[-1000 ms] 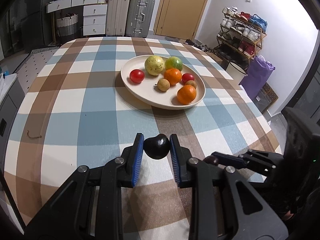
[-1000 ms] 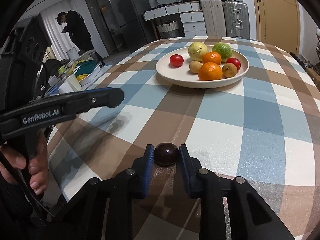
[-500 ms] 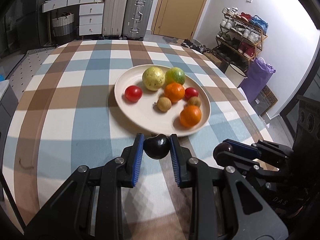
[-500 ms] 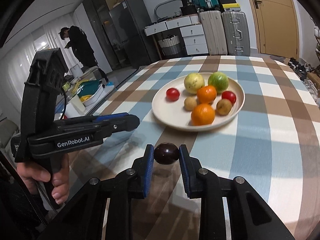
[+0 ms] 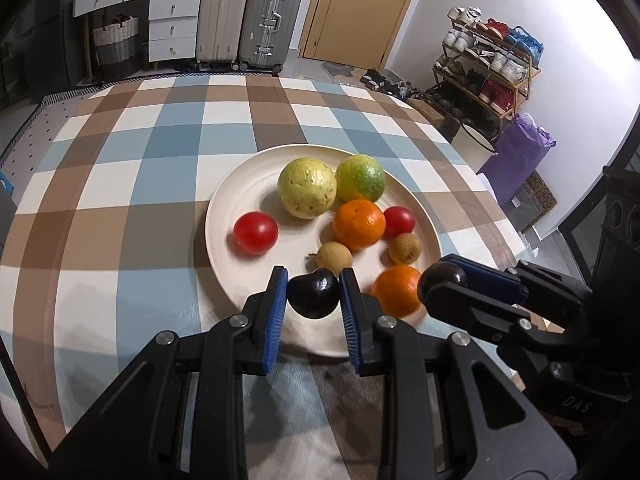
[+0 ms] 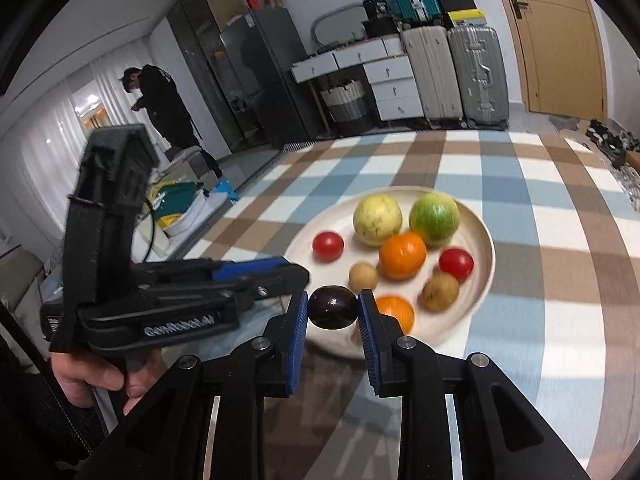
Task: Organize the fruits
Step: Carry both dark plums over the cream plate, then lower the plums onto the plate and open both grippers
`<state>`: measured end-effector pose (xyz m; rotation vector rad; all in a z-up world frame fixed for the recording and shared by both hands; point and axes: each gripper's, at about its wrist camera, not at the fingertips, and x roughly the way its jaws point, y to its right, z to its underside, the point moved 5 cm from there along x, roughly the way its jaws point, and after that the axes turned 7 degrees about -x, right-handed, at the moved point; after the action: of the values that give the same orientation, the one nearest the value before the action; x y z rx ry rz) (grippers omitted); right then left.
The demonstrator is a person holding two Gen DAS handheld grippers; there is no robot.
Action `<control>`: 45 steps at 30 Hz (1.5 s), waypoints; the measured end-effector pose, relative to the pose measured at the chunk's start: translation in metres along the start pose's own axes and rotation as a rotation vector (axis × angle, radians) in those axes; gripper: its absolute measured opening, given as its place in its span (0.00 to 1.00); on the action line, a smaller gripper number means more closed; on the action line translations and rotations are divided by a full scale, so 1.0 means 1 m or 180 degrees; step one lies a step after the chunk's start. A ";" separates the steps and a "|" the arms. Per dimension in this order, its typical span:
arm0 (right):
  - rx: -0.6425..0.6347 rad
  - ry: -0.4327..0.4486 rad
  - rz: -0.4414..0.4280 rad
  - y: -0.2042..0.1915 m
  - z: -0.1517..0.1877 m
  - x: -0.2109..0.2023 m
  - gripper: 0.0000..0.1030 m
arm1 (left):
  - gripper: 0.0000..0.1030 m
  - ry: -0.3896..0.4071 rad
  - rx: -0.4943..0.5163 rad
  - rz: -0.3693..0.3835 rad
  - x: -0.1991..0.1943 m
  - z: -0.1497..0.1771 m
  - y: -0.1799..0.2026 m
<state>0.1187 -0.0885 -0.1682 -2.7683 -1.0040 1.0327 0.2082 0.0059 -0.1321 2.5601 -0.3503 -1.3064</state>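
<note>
From the left wrist view, the left hand-held gripper (image 5: 313,294) is clamped on a dark plum (image 5: 314,293) between its blue pads, hanging over the near rim of a cream plate (image 5: 224,216) on a checked table (image 5: 120,168). The plate holds a yellow guava (image 5: 307,188), a green citrus (image 5: 361,178), two oranges (image 5: 359,224), two tomatoes (image 5: 256,233) and two small brown fruits (image 5: 334,257). At the right, the right hand-held gripper (image 5: 442,280) reaches in from the side, clamped on a second dark plum (image 5: 440,281) just beside the near orange. From the right wrist view, the right hand-held gripper (image 6: 333,307) grips its plum (image 6: 333,307) between its pads, in front of the plate's near rim (image 6: 486,248). The left hand-held gripper (image 6: 298,274) enters from the left, held by a hand (image 6: 96,378), its tip close to the right one; its plum is hidden here. In the room behind, a person (image 6: 164,100) in black stands by a fridge.
</note>
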 end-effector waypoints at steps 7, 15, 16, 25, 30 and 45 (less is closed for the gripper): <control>0.0037 -0.0054 -0.0003 0.013 -0.008 0.016 0.25 | 0.23 -0.0088 -0.0045 -0.0024 0.019 -0.008 -0.007; 0.0014 -0.0147 0.0056 0.020 -0.005 0.030 0.25 | 0.23 -0.0137 -0.0030 -0.0021 0.030 -0.012 -0.009; 0.0013 -0.0151 0.0059 0.021 -0.004 0.031 0.25 | 0.23 -0.0139 -0.0029 -0.0017 0.031 -0.012 -0.008; 0.0036 -0.0057 0.0133 0.024 -0.005 0.027 0.39 | 0.24 -0.0105 -0.0033 -0.0027 0.030 -0.016 -0.006; 0.0080 0.0040 0.0180 0.027 -0.006 0.020 0.48 | 0.25 -0.0046 -0.0018 -0.0121 0.022 -0.016 -0.004; 0.0143 0.0271 0.0245 0.026 -0.013 -0.002 0.49 | 0.27 0.0112 0.0021 -0.0172 -0.005 -0.014 0.003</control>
<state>0.1400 -0.1078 -0.1635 -2.8079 -0.8598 0.9248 0.2165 0.0061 -0.1198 2.6117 -0.2813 -1.2788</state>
